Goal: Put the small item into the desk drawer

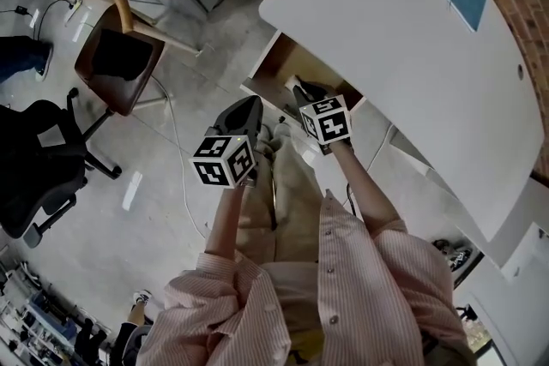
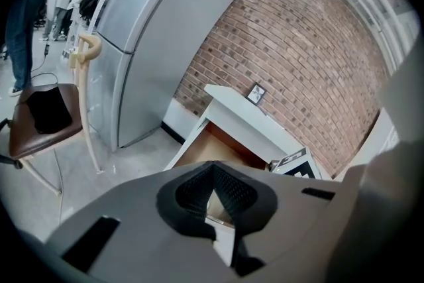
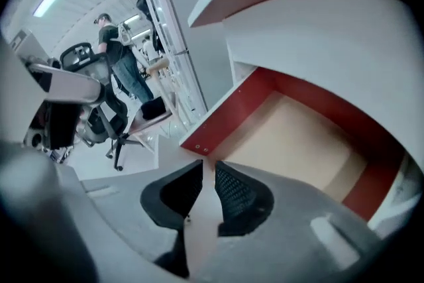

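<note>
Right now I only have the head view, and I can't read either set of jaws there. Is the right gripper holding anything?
Observer: No. The right gripper has its jaws slightly apart, with nothing between them.
Operator: And the left?
Observer: The left gripper has its tips touching, with nothing gripped.
Operator: Anything in the drawer?
Observer: The part of the drawer floor that shows is bare; the gripper hides its near part.

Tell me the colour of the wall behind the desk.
Reddish-brown brick wall with pale mortar lines; the left gripper view shows it best.
</note>
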Demonstrator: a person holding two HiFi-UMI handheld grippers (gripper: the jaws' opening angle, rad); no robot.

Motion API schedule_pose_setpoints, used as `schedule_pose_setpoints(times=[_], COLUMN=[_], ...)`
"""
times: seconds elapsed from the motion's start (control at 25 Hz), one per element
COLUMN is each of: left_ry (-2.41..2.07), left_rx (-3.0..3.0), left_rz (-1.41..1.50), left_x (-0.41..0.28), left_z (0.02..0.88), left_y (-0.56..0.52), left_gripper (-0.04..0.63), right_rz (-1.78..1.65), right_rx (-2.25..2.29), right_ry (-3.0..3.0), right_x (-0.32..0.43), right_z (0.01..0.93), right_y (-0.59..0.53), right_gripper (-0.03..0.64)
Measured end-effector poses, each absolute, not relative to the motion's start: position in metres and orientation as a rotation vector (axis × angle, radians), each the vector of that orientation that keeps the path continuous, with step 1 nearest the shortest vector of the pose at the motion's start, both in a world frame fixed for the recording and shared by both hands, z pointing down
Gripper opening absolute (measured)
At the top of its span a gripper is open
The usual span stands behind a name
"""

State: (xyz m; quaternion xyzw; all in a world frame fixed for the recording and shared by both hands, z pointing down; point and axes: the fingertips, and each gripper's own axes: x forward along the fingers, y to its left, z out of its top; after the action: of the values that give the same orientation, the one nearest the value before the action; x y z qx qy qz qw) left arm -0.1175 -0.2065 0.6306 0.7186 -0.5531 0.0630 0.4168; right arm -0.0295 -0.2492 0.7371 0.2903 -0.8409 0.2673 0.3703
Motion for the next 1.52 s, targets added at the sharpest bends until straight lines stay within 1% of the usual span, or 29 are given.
schedule_pose_setpoints(times=[0.16, 0.28, 0.8, 1.08, 1.52], left_ry=[-1.363, -1.361, -1.373, -1.391, -1.535], left_rx=[1.848, 1.873, 2.087, 2.194, 2.278], left_rz=[0.144, 0.132, 0.096, 0.027, -0.014], left_x=[-0.116, -0.121, -0.131, -0.132, -0.149], left_z=[0.608, 0.591, 0.491, 0.438, 0.377], left_y=[-0.202, -0.199, -0.189, -0.189, -0.189], left_gripper=[-0.002, -0.002, -0.002, -0.002, -0.002], right_rz=[0.751, 0.760, 0.718, 0.580, 0.503], right_rx=[0.815, 0.833, 0.824, 0.877, 1.020], right_ry=[-2.229, -2.282, -2.525, -2.676, -2.798], right_x=[-0.027, -0.026, -0.024, -0.015, 0.009], right_z=[0.698, 0.668, 0.538, 0.460, 0.388], right_y=[-0.243, -0.238, -0.221, -0.220, -0.233], right_gripper=[0.028, 0.014, 0.008, 0.006, 0.006])
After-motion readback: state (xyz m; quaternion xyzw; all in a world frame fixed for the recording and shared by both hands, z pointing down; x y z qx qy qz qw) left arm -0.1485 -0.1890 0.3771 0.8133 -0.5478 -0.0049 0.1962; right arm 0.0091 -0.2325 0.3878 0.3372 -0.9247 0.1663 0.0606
